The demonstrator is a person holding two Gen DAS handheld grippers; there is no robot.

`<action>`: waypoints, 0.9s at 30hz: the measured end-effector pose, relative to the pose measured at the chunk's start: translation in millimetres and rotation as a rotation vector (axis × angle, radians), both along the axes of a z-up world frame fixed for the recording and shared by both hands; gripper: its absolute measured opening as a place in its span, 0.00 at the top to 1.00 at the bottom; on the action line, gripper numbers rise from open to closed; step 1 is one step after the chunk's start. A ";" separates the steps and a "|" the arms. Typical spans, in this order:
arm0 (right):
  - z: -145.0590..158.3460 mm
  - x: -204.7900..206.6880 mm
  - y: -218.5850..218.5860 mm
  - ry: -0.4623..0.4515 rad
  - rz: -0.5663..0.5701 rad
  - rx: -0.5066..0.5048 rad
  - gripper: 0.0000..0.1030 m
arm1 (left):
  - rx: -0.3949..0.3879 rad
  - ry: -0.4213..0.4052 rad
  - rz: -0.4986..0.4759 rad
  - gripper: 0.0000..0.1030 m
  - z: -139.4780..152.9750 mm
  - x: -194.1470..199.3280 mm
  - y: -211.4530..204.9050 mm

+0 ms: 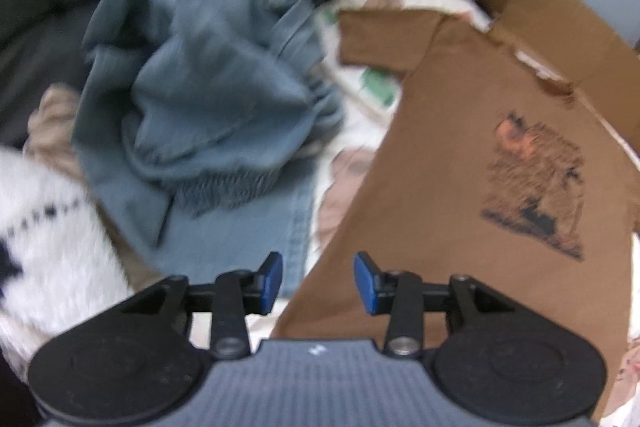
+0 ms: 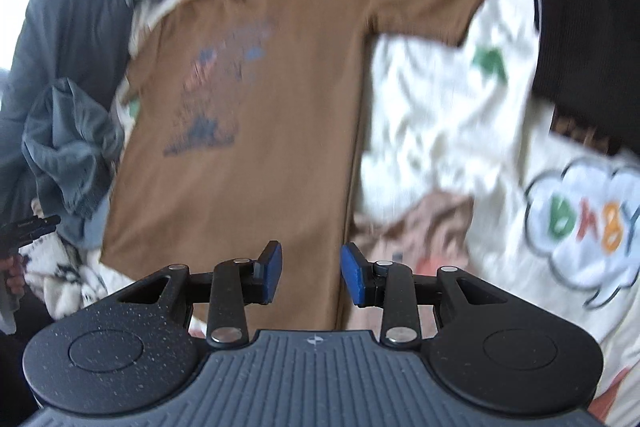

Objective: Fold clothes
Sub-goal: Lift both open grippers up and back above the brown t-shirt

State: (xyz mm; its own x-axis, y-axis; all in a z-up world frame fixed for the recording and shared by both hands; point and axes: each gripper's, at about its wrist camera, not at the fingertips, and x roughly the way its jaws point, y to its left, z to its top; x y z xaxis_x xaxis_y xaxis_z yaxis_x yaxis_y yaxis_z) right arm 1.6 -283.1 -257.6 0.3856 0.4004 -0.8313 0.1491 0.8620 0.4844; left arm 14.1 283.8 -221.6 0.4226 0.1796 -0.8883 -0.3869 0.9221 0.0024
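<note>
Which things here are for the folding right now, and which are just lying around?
For the job:
brown T-shirt, spread flat
left gripper, open
right gripper, open

Lying about:
blue-grey clothes pile
white fluffy garment
printed cream sheet
cardboard box

Brown T-shirt: matt smooth knit cloth, print at 10 o'clock looking flat and dull. Blue-grey garment: soft matt cloth with ribbed hem. White fuzzy knit at 8 o'clock showing rough pile. Cream bedsheet: matt, creased cotton-like cloth. Gripper pads: matt blue rubbery; bodies speckled black plastic.
</note>
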 end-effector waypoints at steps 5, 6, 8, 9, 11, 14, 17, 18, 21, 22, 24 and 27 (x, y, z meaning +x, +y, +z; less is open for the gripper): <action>49.6 11.8 -13.0 -0.098 -0.038 -0.004 0.49 | 0.018 -0.041 -0.087 0.51 47.4 22.3 -21.3; 60.5 13.9 -15.0 -0.121 -0.040 -0.011 0.47 | 0.021 -0.049 -0.101 0.50 57.8 26.9 -25.6; 80.6 17.5 -18.1 -0.164 -0.037 -0.032 0.46 | 0.027 -0.067 -0.125 0.44 78.8 35.3 -34.0; 90.6 18.9 -18.7 -0.183 -0.035 -0.042 0.45 | 0.029 -0.075 -0.138 0.43 89.1 39.1 -38.3; 108.2 20.8 -20.0 -0.218 -0.034 -0.059 0.45 | 0.031 -0.089 -0.161 0.42 107.5 45.7 -47.5; 130.7 22.3 -18.1 -0.265 -0.026 -0.104 0.38 | 0.042 -0.107 -0.207 0.33 130.7 53.8 -61.9; 150.9 24.9 -12.5 -0.307 -0.004 -0.150 0.37 | 0.054 -0.125 -0.255 0.33 151.5 60.1 -76.6; 156.8 26.0 -10.3 -0.318 0.004 -0.163 0.37 | 0.054 -0.131 -0.267 0.33 157.8 62.2 -80.7; 172.4 29.9 -2.3 -0.339 0.041 -0.213 0.34 | 0.056 -0.157 -0.300 0.32 178.1 68.2 -92.5; 176.7 31.3 0.1 -0.342 0.057 -0.230 0.34 | 0.058 -0.167 -0.309 0.32 184.2 69.9 -95.4; 182.9 32.9 3.8 -0.350 0.096 -0.265 0.32 | 0.064 -0.186 -0.326 0.32 195.3 73.8 -102.2; 184.2 32.8 5.3 -0.349 0.146 -0.302 0.29 | 0.064 -0.204 -0.345 0.32 205.4 77.4 -110.4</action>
State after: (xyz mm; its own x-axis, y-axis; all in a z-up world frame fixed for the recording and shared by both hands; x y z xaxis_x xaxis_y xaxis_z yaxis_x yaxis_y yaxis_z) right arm 34.4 -277.8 -73.4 0.6197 0.2318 -0.7498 -0.1111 0.9717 0.2086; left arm 91.5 173.4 -16.2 0.6342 0.0490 -0.7716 -0.0534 0.9984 0.0194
